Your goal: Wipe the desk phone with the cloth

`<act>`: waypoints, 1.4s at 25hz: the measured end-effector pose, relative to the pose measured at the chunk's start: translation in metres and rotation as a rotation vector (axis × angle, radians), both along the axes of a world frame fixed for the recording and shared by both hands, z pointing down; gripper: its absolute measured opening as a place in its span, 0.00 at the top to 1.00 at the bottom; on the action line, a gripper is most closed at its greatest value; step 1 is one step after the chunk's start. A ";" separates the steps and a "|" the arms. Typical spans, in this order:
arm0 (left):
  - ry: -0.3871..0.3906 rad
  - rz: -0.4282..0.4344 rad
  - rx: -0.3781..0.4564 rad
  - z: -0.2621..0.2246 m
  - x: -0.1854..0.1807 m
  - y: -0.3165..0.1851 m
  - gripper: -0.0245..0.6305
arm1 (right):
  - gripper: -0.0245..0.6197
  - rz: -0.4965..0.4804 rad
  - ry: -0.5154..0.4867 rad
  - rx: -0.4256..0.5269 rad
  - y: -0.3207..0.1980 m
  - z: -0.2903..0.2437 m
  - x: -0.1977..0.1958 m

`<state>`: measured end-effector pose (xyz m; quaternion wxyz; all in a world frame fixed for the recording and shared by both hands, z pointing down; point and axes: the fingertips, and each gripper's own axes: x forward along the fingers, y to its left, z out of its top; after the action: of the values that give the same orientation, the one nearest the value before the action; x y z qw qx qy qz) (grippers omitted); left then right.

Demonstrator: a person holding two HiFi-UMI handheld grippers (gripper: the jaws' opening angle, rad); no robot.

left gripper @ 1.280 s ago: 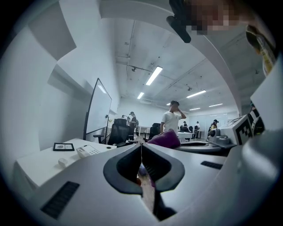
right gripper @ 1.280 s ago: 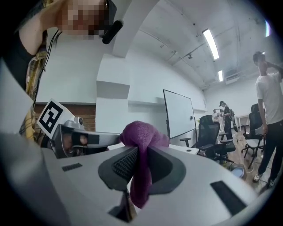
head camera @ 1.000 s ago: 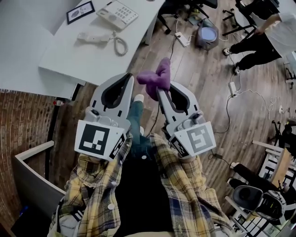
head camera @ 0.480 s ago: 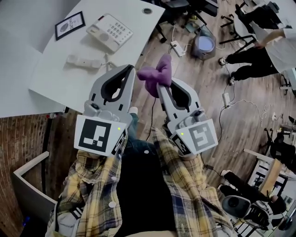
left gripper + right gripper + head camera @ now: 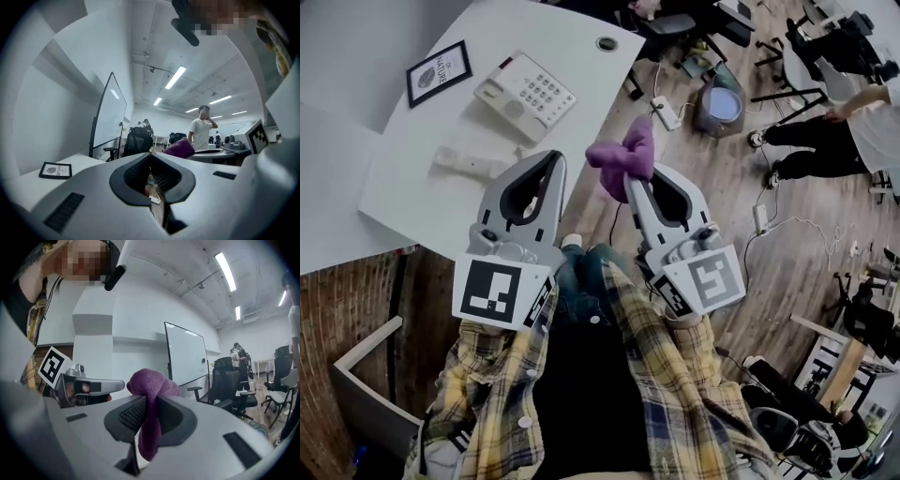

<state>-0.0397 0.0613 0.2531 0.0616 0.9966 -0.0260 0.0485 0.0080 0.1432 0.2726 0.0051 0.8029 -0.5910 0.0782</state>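
Observation:
A white desk phone [image 5: 525,94] sits on the white desk [image 5: 553,37] at upper left in the head view. Its handset [image 5: 471,163] lies off the cradle, nearer me, joined by a coiled cord. My right gripper [image 5: 630,184] is shut on a purple cloth [image 5: 624,159], which bunches above the jaws [image 5: 149,383] and hangs down between them. My left gripper [image 5: 555,164] is shut with nothing in it, its tip over the desk's near edge. Both grippers are held up in front of my chest, short of the phone.
A framed card [image 5: 438,72] stands on the desk left of the phone. A grommet hole [image 5: 607,43] is at the desk's far side. Office chairs, a power strip [image 5: 666,111] with cables and a round bin [image 5: 719,101] are on the wood floor. A person stands at right [image 5: 825,131].
The view has shifted so the desk and phone sit lower and closer to the grippers. Both grippers stay shut, the right one still holding the cloth.

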 end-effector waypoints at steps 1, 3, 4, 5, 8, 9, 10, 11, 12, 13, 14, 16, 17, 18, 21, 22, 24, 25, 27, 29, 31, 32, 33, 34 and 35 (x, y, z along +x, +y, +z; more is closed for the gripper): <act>0.000 -0.010 0.000 0.000 0.000 -0.004 0.94 | 0.87 -0.003 -0.002 -0.002 -0.003 0.000 0.004; -0.006 -0.036 -0.003 0.002 -0.002 -0.011 0.94 | 0.87 -0.020 -0.004 -0.008 -0.010 0.001 0.011; -0.012 -0.050 -0.009 0.004 -0.002 -0.014 0.94 | 0.87 -0.032 -0.004 -0.011 -0.015 0.002 0.014; -0.017 -0.065 -0.016 0.006 -0.003 -0.018 0.94 | 0.87 -0.048 -0.002 -0.015 -0.019 0.003 0.018; -0.014 -0.114 -0.018 0.009 0.000 -0.030 0.94 | 0.87 -0.106 0.003 -0.018 -0.038 0.005 0.028; -0.014 -0.132 -0.015 0.009 0.002 -0.035 0.94 | 0.87 -0.127 0.002 -0.014 -0.045 0.005 0.032; -0.016 -0.153 -0.011 0.009 0.004 -0.039 0.94 | 0.87 -0.150 -0.001 -0.011 -0.053 0.005 0.036; -0.022 -0.178 -0.010 0.009 0.006 -0.043 0.94 | 0.87 -0.179 -0.006 -0.009 -0.063 0.005 0.041; -0.031 -0.206 -0.014 0.011 0.009 -0.048 0.94 | 0.87 -0.211 -0.011 -0.008 -0.073 0.006 0.045; -0.042 -0.234 -0.021 0.012 0.011 -0.053 0.94 | 0.87 -0.245 -0.017 -0.009 -0.083 0.008 0.050; -0.050 -0.262 -0.025 0.015 0.014 -0.060 0.94 | 0.87 -0.278 -0.021 -0.011 -0.093 0.009 0.053; -0.057 -0.325 -0.021 0.020 0.020 -0.074 0.94 | 0.87 -0.349 -0.017 -0.011 -0.113 0.010 0.061; -0.061 -0.362 -0.018 0.022 0.023 -0.081 0.94 | 0.87 -0.385 -0.011 -0.008 -0.121 0.010 0.067; -0.065 -0.397 -0.016 0.024 0.026 -0.086 0.94 | 0.87 -0.419 -0.008 -0.005 -0.129 0.009 0.072; -0.073 -0.485 -0.020 0.028 0.040 -0.097 0.94 | 0.87 -0.494 -0.008 -0.004 -0.145 0.009 0.095; -0.073 -0.513 -0.022 0.028 0.046 -0.099 0.94 | 0.87 -0.517 -0.011 -0.005 -0.150 0.009 0.103; -0.074 -0.575 -0.021 0.026 0.059 -0.104 0.94 | 0.87 -0.577 -0.017 -0.004 -0.162 0.009 0.118; -0.074 -0.606 -0.018 0.024 0.064 -0.106 0.94 | 0.87 -0.609 -0.019 -0.002 -0.168 0.008 0.124; -0.069 -0.656 -0.013 0.020 0.073 -0.112 0.94 | 0.87 -0.663 -0.018 0.004 -0.180 0.004 0.132; -0.060 -0.702 -0.009 0.017 0.080 -0.116 0.94 | 0.87 -0.713 -0.012 0.011 -0.188 0.001 0.137; -0.052 -0.746 -0.008 0.015 0.088 -0.120 0.94 | 0.87 -0.759 -0.007 0.018 -0.193 -0.001 0.144; -0.049 -0.765 -0.006 0.015 0.092 -0.121 0.94 | 0.87 -0.779 -0.005 0.021 -0.196 -0.002 0.147; -0.048 -0.783 -0.004 0.015 0.097 -0.122 0.94 | 0.87 -0.799 -0.003 0.023 -0.198 -0.002 0.151; -0.046 -0.799 0.000 0.014 0.101 -0.122 0.94 | 0.87 -0.818 -0.001 0.024 -0.200 -0.002 0.154; -0.044 -0.814 0.004 0.014 0.104 -0.123 0.94 | 0.87 -0.836 0.002 0.026 -0.202 -0.002 0.156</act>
<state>0.0645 -0.0619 0.2669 0.0732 0.9037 -0.4199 0.0414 0.1641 -0.0592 0.2703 0.0270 0.4938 -0.8670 0.0614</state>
